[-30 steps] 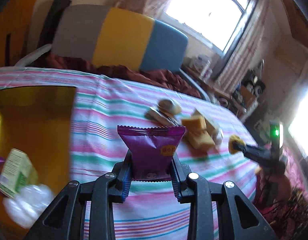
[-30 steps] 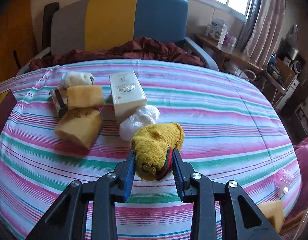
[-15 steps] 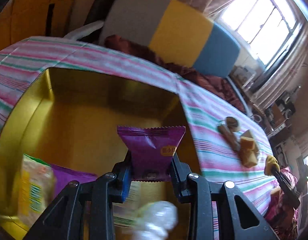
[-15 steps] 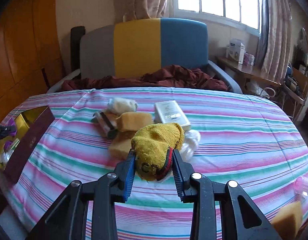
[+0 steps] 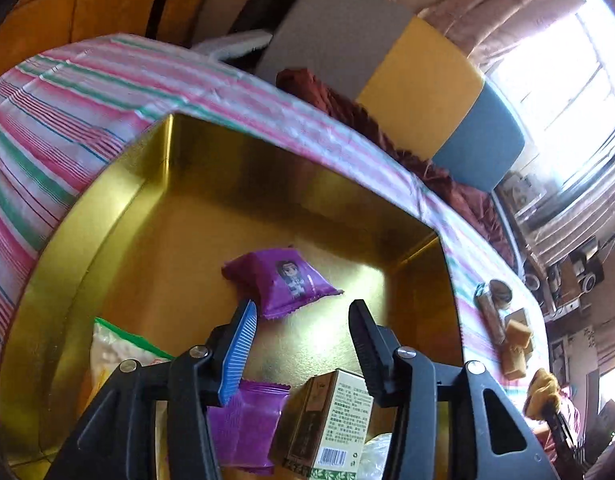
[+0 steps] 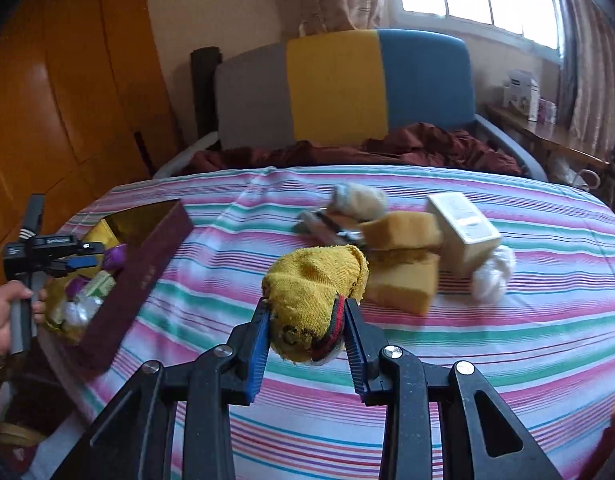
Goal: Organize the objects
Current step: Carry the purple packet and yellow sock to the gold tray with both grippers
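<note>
My left gripper point(image 5: 303, 328) is open and empty above the gold-lined box point(image 5: 107, 216). A purple snack packet point(image 5: 281, 278) lies on the box floor just beyond its fingertips. Another purple packet point(image 5: 243, 428), a small carton point(image 5: 327, 420) and a green-and-white bag point(image 5: 115, 348) lie nearer in the box. My right gripper point(image 6: 305, 320) is shut on a yellow sock point(image 6: 315, 292), held above the striped tablecloth point(image 6: 507, 332). In the right wrist view the box point(image 6: 147, 256) sits at the left with the left gripper point(image 6: 79, 258) over it.
On the cloth behind the sock lie yellow sponge blocks point(image 6: 403, 272), a cream box point(image 6: 463, 232), a white wad point(image 6: 491, 276) and a rolled pale sock point(image 6: 359, 200). A grey, yellow and blue chair back point(image 6: 339, 84) stands behind the table.
My left gripper opened and let the purple packet drop onto the box floor. My right gripper swung left with the yellow sock, bringing the box into its view.
</note>
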A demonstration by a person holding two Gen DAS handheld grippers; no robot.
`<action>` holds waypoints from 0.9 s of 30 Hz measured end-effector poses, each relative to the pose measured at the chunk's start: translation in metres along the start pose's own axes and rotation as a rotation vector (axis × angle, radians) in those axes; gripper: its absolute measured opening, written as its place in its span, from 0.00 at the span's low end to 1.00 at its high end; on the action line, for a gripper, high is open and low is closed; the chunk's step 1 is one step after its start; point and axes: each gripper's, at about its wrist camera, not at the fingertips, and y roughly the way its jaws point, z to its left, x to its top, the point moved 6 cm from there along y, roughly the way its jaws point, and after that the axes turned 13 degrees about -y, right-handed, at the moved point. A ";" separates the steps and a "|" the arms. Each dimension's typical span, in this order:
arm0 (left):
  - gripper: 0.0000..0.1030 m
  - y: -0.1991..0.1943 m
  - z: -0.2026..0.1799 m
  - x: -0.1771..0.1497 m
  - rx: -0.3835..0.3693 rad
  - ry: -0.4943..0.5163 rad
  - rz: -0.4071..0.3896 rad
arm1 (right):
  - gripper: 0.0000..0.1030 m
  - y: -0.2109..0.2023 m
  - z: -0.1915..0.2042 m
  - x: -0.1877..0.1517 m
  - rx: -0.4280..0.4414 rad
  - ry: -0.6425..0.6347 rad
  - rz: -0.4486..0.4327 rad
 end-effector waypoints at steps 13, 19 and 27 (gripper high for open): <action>0.49 -0.061 -0.005 -0.022 -0.030 0.065 -0.280 | 0.34 0.032 0.098 0.026 0.166 -0.087 0.009; 0.52 -0.074 0.005 -0.014 -0.008 0.008 -0.316 | 0.34 0.045 0.155 0.059 0.235 -0.170 -0.027; 0.53 -0.087 0.018 -0.001 -0.016 -0.070 -0.346 | 0.35 0.084 0.213 0.082 0.252 -0.275 0.004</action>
